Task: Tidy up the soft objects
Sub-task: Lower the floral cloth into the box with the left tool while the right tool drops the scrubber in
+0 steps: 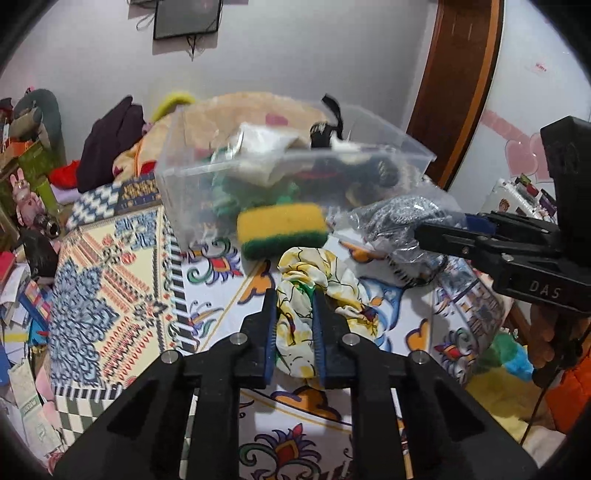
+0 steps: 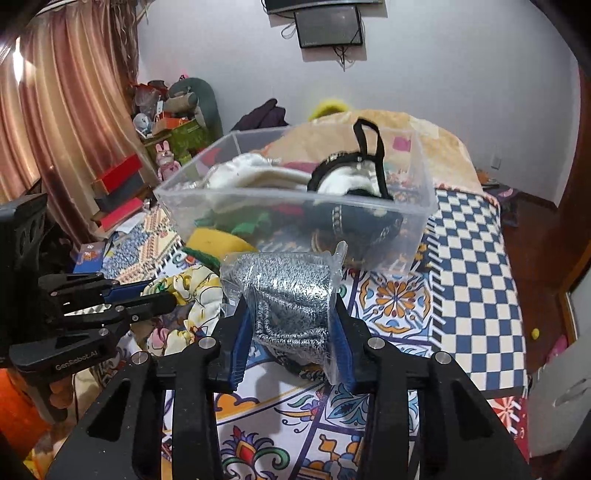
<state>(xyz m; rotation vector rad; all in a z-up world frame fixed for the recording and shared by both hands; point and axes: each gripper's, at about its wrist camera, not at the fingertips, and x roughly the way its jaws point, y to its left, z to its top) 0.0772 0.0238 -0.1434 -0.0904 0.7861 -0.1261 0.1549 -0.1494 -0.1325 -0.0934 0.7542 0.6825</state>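
Left fingers clamped on yellow floral cloth, right fingers gripping bagged silver scrubber, both just short of clear bin's near wall.

I'm seeing pink curtains hanging at left, a black wall speaker sitting high — stacked red books lying below.

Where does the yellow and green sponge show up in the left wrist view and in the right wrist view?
Left wrist: sponge sits centre, against the clear plastic bin's front wall.
Right wrist: sponge is left of centre, partly hidden behind the bagged steel scourer.
Shared landmark: the clear plastic bin.
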